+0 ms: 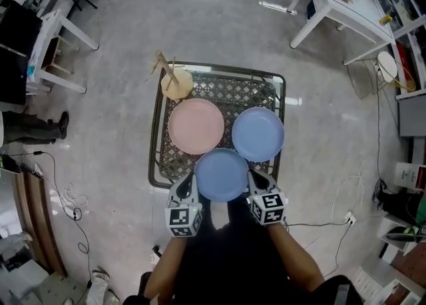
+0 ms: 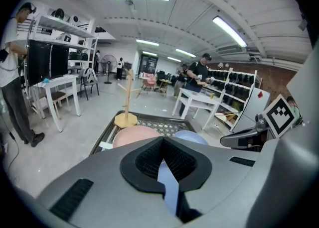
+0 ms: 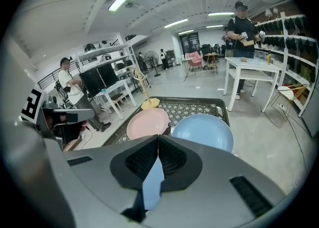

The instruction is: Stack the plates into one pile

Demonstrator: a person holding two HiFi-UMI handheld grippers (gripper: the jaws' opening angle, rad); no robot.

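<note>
While I hold both grippers at the near edge of the black lattice worktop (image 1: 154,144), the near blue plate (image 1: 221,175) hangs between them. The left gripper (image 1: 190,182) has its jaws pinching the plate's left rim, and the right gripper (image 1: 257,180) has its jaws pinching the right rim. On the worktop a pink plate (image 1: 196,126) and a second blue plate (image 1: 257,134) lie side by side. A wooden stand (image 1: 176,82) sits at the far left corner. The left cube (image 1: 183,219) and right cube (image 1: 267,208) show black-and-white square codes.
</note>
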